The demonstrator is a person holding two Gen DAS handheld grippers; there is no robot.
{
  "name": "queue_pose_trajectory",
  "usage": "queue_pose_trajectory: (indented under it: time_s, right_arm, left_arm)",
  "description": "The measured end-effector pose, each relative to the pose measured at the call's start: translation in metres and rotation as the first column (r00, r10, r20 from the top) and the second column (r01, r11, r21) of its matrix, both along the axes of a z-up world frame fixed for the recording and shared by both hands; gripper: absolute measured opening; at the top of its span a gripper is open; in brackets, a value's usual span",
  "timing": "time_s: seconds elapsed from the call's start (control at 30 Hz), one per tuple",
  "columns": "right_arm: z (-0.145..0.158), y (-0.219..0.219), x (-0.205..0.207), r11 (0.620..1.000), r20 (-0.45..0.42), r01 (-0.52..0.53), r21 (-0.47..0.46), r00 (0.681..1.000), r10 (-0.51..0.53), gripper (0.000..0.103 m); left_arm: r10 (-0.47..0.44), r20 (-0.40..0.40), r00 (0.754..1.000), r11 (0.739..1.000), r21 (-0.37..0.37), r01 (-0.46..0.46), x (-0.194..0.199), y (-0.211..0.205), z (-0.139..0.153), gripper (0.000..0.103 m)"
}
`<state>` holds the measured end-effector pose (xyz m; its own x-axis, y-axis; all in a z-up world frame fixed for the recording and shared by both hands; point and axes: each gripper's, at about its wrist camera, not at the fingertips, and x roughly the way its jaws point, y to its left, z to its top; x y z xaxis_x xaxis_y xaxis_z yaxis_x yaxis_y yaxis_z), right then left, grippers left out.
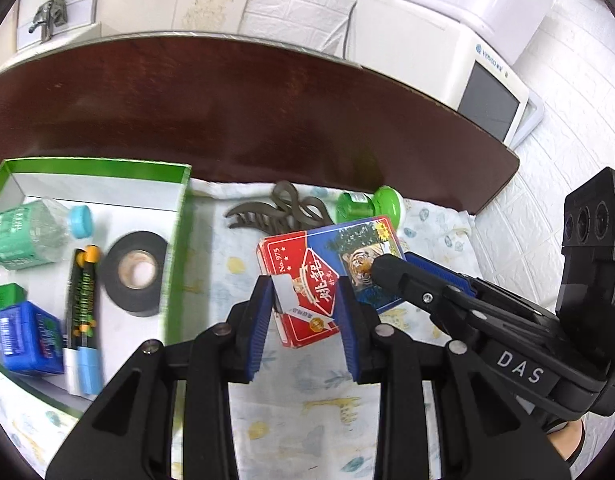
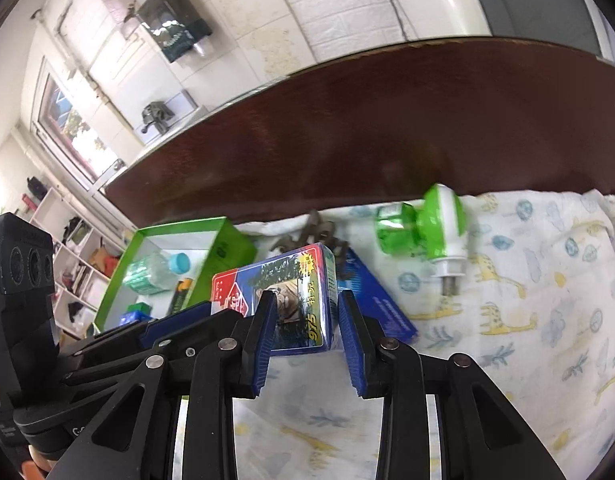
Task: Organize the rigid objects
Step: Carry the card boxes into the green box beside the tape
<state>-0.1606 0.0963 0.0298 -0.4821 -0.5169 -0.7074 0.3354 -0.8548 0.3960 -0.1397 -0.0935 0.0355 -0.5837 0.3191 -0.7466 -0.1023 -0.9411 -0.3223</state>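
Left gripper (image 1: 305,300) clamped on red card box (image 1: 303,284), right gripper (image 2: 305,320) clamped on blue card box (image 2: 303,300), both above patterned cloth (image 2: 527,320), green tray (image 1: 175,216) beside

right hand-held gripper (image 2: 307,340): blue pads clamped on card box (image 2: 295,300), lifted above printed cloth (image 2: 527,320) | left hand-held gripper (image 2: 179,320): at box's left end | green plug-in device (image 2: 423,228): lying on cloth, right | green tray (image 2: 223,248): left, holds bottle (image 2: 155,270) | blue flat pack (image 2: 379,304): behind box
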Motion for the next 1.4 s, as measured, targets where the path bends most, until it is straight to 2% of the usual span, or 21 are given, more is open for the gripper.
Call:
queue_pose_trajectory:
  time_s: [0.33, 0.57, 0.7, 1.03, 1.3, 1.4]
  right_arm:
    - [0.01, -0.072, 0.01, 0.993, 0.0, -0.11, -0.03, 0.994, 0.11, 0.035]
    - [0.004, -0.127, 0.012, 0.984, 0.023, -0.173, -0.039, 0.984, 0.174, 0.035]
    - [-0.001, -0.149, 0.008, 0.982, 0.042, -0.187, -0.036, 0.981, 0.188, 0.035]
    - [-0.018, -0.172, -0.004, 0.983, 0.081, -0.183, -0.002, 0.98, 0.182, 0.035]
    - [-0.032, -0.181, -0.012, 0.982, 0.112, -0.191, 0.009, 0.976, 0.188, 0.035]
    - [-0.035, -0.181, -0.014, 0.981, 0.124, -0.194, 0.007, 0.974, 0.192, 0.035]
  left_arm:
    - [0.106, -0.028, 0.994, 0.994, -0.006, -0.106, 0.021, -0.077, 0.011, 0.029]
    - [0.158, -0.023, 0.987, 0.987, -0.012, -0.159, 0.025, -0.127, 0.008, 0.029]
    - [0.171, -0.012, 0.985, 0.985, 0.01, -0.17, 0.019, -0.148, 0.0, 0.029]
    - [0.177, 0.027, 0.984, 0.983, 0.053, -0.179, 0.001, -0.17, -0.024, 0.029]
    - [0.186, 0.057, 0.981, 0.98, 0.06, -0.19, -0.006, -0.179, -0.036, 0.029]
    - [0.178, 0.061, 0.982, 0.98, 0.082, -0.183, -0.006, -0.18, -0.039, 0.024]
